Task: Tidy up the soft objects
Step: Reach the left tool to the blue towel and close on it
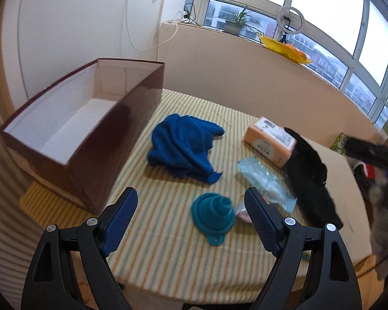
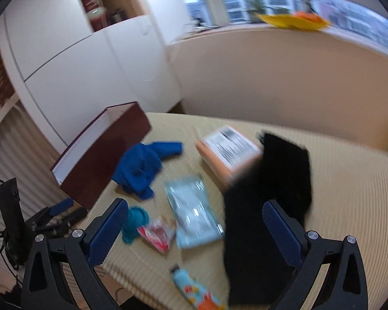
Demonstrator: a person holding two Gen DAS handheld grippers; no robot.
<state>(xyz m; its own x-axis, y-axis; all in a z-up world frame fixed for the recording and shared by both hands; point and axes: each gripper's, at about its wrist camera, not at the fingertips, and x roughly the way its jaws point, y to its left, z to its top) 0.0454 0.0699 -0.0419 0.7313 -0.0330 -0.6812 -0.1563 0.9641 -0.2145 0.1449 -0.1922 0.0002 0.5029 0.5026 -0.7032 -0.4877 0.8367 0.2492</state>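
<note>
Left wrist view: left tongs [image 1: 191, 208] spread wide, nothing between them, poised above the striped desk [image 1: 168, 263]. Teal collapsible funnel [image 1: 213, 215] sits just ahead, between the finger lines. Blue towel [image 1: 185, 147] lies crumpled further out, well apart from the tongs, just beside the open brown box [image 1: 82, 118], whose interior shows bare. Black cloth [image 1: 310, 178] lies to the right, partly over the orange packet [image 1: 270, 139]; clear plastic pouch [image 1: 266, 183] lies alongside it. Judgement: the towel is light, limp and thick-piled; it should bunch rather than slip, so pinch a raised fold near its middle.

Right wrist view (motion-blurred): right tongs [image 2: 195, 223] also wide and empty. Black cloth [image 2: 266, 199] lies directly ahead, its near part running up to the right finger. Blue towel [image 2: 142, 168] is further off to the left by the box [image 2: 101, 155]. Judgement: the black cloth looks thin, floppy and light; take a gathered edge, or it will trail.
</note>
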